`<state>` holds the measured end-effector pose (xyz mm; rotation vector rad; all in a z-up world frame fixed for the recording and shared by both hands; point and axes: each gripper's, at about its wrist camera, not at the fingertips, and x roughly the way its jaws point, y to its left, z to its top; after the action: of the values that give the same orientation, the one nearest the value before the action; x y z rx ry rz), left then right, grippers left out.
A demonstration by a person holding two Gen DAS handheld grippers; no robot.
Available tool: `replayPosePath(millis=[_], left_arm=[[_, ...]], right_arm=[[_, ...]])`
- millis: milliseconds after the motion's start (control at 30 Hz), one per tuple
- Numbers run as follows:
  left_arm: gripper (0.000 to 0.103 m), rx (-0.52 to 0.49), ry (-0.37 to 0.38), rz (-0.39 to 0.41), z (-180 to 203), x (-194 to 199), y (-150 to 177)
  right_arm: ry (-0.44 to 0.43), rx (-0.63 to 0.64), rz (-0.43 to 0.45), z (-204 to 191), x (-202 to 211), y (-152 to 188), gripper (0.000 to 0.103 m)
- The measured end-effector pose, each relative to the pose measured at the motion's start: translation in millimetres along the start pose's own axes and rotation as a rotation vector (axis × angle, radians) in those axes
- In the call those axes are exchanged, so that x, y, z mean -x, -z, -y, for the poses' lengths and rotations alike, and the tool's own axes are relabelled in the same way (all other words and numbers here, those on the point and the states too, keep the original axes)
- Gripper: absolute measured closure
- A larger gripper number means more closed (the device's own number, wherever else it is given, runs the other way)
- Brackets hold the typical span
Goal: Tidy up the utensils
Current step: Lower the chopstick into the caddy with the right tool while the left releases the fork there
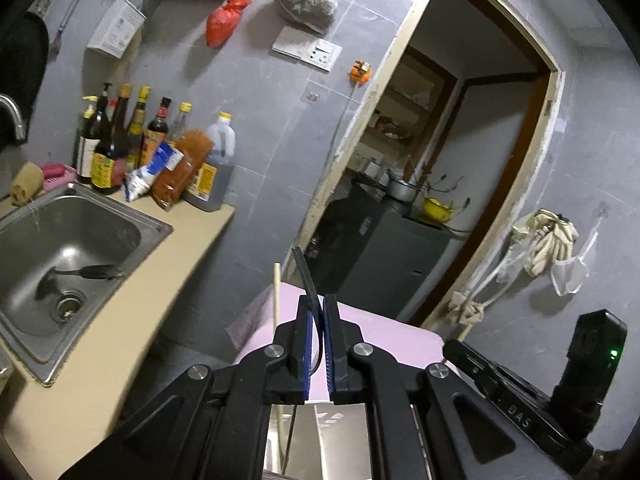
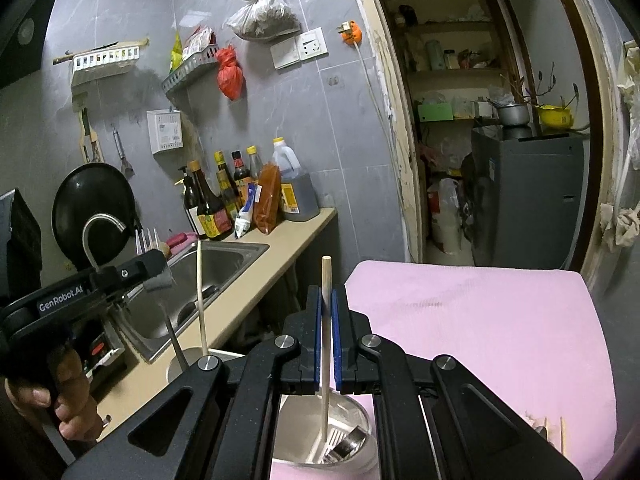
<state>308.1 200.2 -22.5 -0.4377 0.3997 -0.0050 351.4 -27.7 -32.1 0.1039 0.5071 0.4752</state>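
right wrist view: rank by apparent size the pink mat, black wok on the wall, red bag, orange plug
1. pink mat
2. black wok
3. red bag
4. orange plug
The mat lies nearest the camera, which inflates it.

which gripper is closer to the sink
Left. The left gripper, holding a fork, hangs beside the sink; the right gripper is over the steel cup on the pink mat.

Pink cloth (image 2: 480,320), pale wooden chopstick (image 2: 326,320), blue-padded black right gripper (image 2: 327,300), grey marbled wall tiles (image 2: 280,120), red bag (image 2: 230,76), beige counter (image 1: 120,320)

Wooden chopstick (image 2: 327,332) upright, tip in steel holder (image 2: 352,412); fork (image 2: 147,241) raised, tines up.
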Motion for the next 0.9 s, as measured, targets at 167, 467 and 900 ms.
replayPosePath(millis=[167,467,900], left_arm=[[0.098,-0.039,-0.054,0.045,5.8,8.7,2.5],[0.098,-0.01,-0.055,0.027,3.9,13.0,8.9],[0.098,-0.063,-0.026,-0.065,24.5,16.3,15.7]], right_arm=[[0.002,0.005,-0.009,0.0,4.6,4.1,0.098],[0.002,0.01,-0.039,-2.2,7.9,11.5,0.098],[0.046,-0.019,-0.011,16.9,44.5,6.9,0.072]])
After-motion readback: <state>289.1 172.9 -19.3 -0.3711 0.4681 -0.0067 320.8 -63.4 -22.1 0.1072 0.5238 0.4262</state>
